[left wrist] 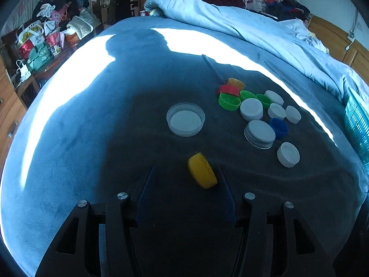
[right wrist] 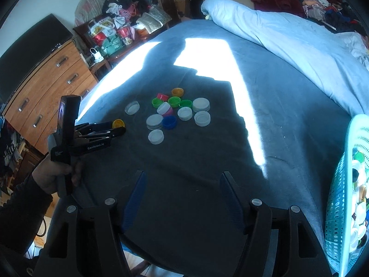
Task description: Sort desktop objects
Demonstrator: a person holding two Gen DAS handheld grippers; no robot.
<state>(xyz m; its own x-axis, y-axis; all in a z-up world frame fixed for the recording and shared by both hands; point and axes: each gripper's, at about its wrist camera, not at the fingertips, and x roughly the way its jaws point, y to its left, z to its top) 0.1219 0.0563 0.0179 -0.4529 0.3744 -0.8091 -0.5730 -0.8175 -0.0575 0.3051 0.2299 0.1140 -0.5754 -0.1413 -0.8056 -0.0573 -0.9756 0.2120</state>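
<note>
- Yellow plastic is seen between the fingers of the left gripper (left wrist: 185,173): a yellow cap (left wrist: 202,170) lies tilted on its edge, close against the right finger (left wrist: 227,191), while the left finger (left wrist: 144,184) stands clearly apart from it. The jaws are spread around the cap and it is not pinched.
- From the right wrist view, the same yellow cap (right wrist: 118,123) is found just at the tips of the left gripper (right wrist: 120,130), which is held by a hand (right wrist: 54,173) in a dark sleeve.
- The right gripper (right wrist: 182,177) is spread wide and nothing is held between its fingers; only the grey-blue blanket (right wrist: 184,161) is seen under it.
- Beyond the yellow cap, a clear round lid (left wrist: 185,119) is placed alone, open side up.
- To the right of this lid a group of caps (left wrist: 258,110) is gathered, near each other and partly touching: white, green, red, orange and one blue cap (left wrist: 279,128).
- One white cap (left wrist: 288,154) lies a little apart, nearest to the camera side of the group.
- A turquoise basket (right wrist: 339,196) stands at the right edge of the bed, and many caps are kept inside it.
- A light blue quilt (right wrist: 288,34) is pushed to the far side of the bed.
- A wooden dresser (right wrist: 46,87) is seen beside the bed on the left.
</note>
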